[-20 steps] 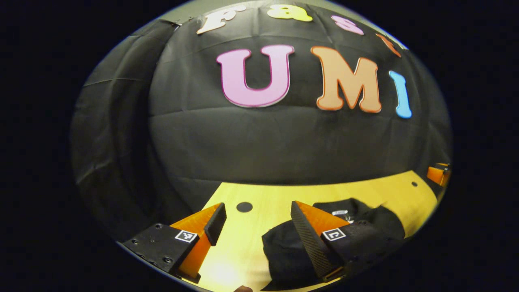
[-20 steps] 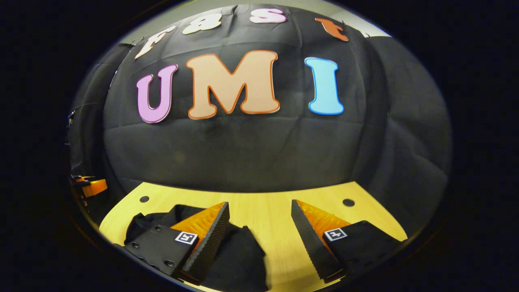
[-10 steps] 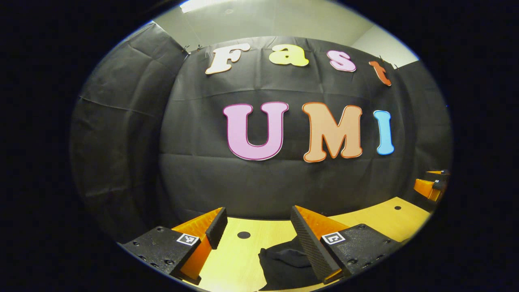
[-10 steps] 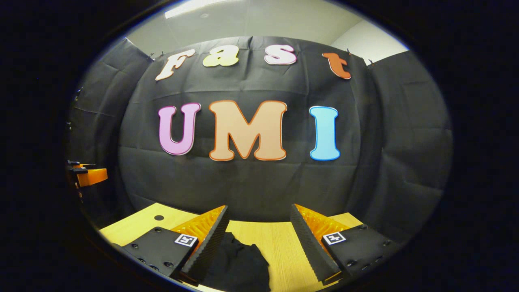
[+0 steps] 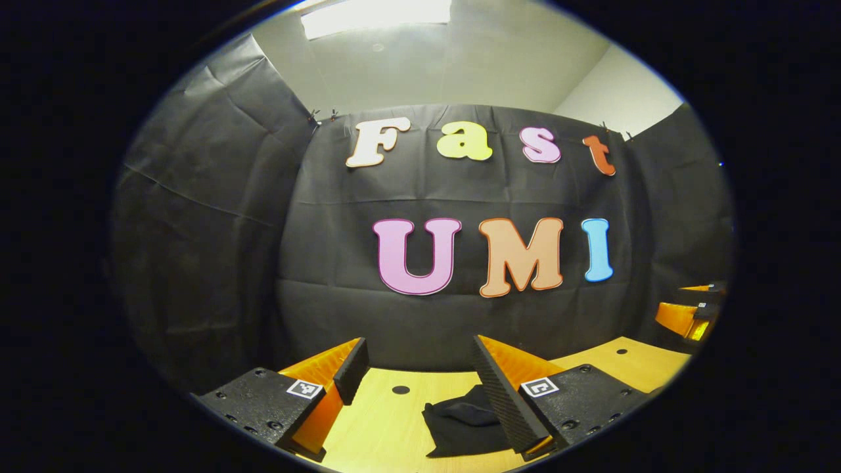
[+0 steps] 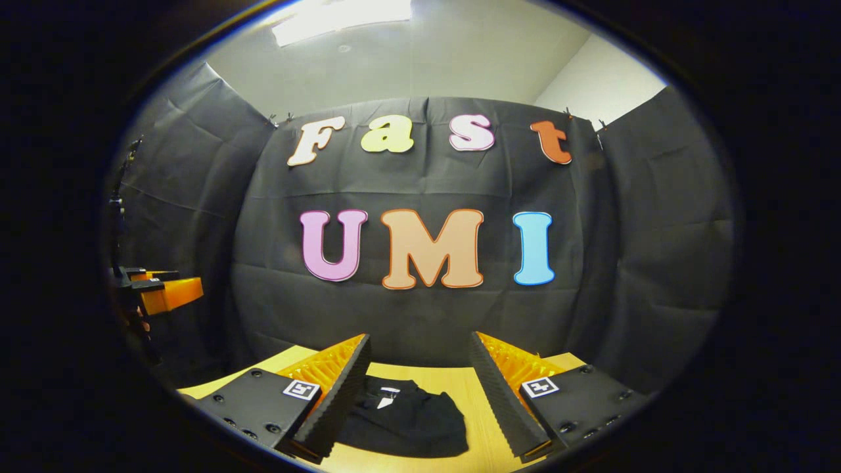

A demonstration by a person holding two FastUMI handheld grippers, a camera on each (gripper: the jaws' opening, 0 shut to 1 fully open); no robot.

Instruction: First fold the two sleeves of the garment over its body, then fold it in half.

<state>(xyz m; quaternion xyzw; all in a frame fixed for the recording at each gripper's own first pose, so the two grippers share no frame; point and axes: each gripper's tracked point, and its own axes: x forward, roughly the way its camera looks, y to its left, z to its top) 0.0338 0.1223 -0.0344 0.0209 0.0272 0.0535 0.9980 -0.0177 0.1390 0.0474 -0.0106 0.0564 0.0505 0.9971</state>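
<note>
Black cloth hangs as the back wall (image 5: pixel 197 217) of my booth, with a pale ceiling and a lit panel (image 5: pixel 374 13) at the top of the left gripper view. Below the cloth runs the yellow wooden table (image 5: pixel 374 433), with a small dark hole (image 5: pixel 400 389) in it near the lower middle of the frame. My left gripper (image 5: pixel 420 368) stands at the bottom of that view with its jaws spread wide and nothing between them. The black garment (image 5: pixel 460 427) lies bunched on the table at the lower middle, partly behind my own right-hand finger, so I can't make out how neatly it is folded. At the right edge of the frame, above the table, I see part of my right gripper (image 5: pixel 686 315). In the right gripper view the same black cloth (image 6: pixel 657 263) fills the background. My right gripper (image 6: pixel 420 364) sits at the bottom of the frame, jaws wide apart and holding nothing. Between and beyond the two fingers the garment (image 6: pixel 414 424) rests on the table (image 6: pixel 479 433) as a compact dark heap with a small white tag (image 6: pixel 387 398) showing on top. My left gripper (image 6: pixel 164 292) shows at the left edge of that frame, raised above the table.
</note>
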